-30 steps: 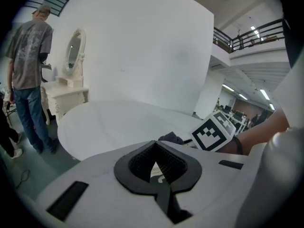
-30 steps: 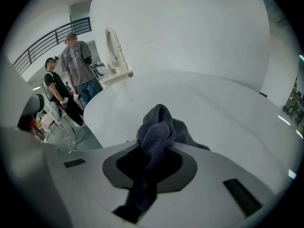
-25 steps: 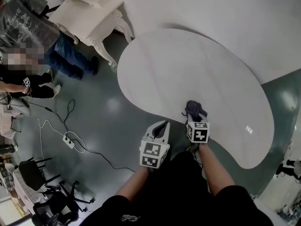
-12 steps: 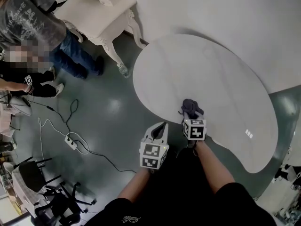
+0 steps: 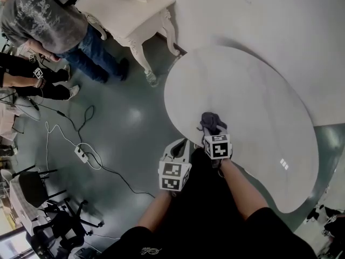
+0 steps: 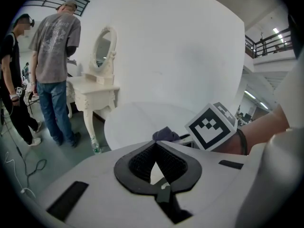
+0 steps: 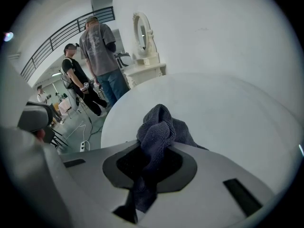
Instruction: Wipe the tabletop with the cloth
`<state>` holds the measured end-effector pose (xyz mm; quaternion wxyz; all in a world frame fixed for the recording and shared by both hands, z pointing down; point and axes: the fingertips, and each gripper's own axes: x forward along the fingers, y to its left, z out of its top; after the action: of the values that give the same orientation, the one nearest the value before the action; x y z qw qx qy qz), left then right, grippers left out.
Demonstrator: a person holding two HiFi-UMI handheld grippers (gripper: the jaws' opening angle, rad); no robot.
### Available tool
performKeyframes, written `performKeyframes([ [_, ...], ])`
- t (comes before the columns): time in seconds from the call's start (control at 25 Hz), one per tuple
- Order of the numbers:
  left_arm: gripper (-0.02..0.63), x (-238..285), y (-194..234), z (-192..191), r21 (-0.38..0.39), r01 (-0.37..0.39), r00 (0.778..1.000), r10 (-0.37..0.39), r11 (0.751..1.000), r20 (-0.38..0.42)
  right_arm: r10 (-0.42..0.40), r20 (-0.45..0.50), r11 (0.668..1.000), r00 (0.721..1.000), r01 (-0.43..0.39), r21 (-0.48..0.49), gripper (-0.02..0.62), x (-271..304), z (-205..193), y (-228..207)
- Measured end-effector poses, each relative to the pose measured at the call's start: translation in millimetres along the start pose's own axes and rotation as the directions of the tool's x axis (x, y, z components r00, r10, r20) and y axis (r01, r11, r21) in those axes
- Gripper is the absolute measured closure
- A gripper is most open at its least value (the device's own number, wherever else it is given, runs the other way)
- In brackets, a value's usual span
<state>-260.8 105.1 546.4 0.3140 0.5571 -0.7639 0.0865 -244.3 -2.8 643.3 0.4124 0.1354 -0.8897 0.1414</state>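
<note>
Left tongs clenched on nothing, hanging beside the desk's near edge. Right tongs clamp the dark cloth, bunched at their tips over that edge. Best bet: press it flat, sweep overlapping strokes outward. Marker cubes show squares only, no legible writing

We find no word or number here that we can read. The print on the bystander's grey T-shirt is too blurred to make out, and the small mark on the black shirt at the bottom edge is too tiny.
</note>
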Motion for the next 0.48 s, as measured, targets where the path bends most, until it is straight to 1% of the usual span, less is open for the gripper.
performKeyframes([
  [0.08,0.598,7.1,8.1,4.8,-0.002,-0.019,1.000,0.019,1.000,-0.002,0.020,0.004,0.999,1.000,-0.020,-0.039,0.546,8.1,6.9,4.9],
  [0.16,0.598,12.1,16.7,8.4,-0.008,-0.037,0.999,0.037,0.999,-0.009,0.040,0.004,0.998,0.999,-0.040,-0.051,0.546,15.6,12.8,11.6],
  [0.32,0.598,20.4,36.4,16.7,-0.025,-0.078,0.997,0.077,0.997,-0.031,0.080,0.012,0.997,0.997,-0.080,-0.013,0.546,26.7,28.7,26.4],
  [0.48,0.598,30.0,53.3,30.2,-0.028,-0.125,0.991,0.123,0.992,-0.048,0.128,0.026,0.992,0.991,-0.128,-0.002,0.546,38.5,42.3,38.6],
])
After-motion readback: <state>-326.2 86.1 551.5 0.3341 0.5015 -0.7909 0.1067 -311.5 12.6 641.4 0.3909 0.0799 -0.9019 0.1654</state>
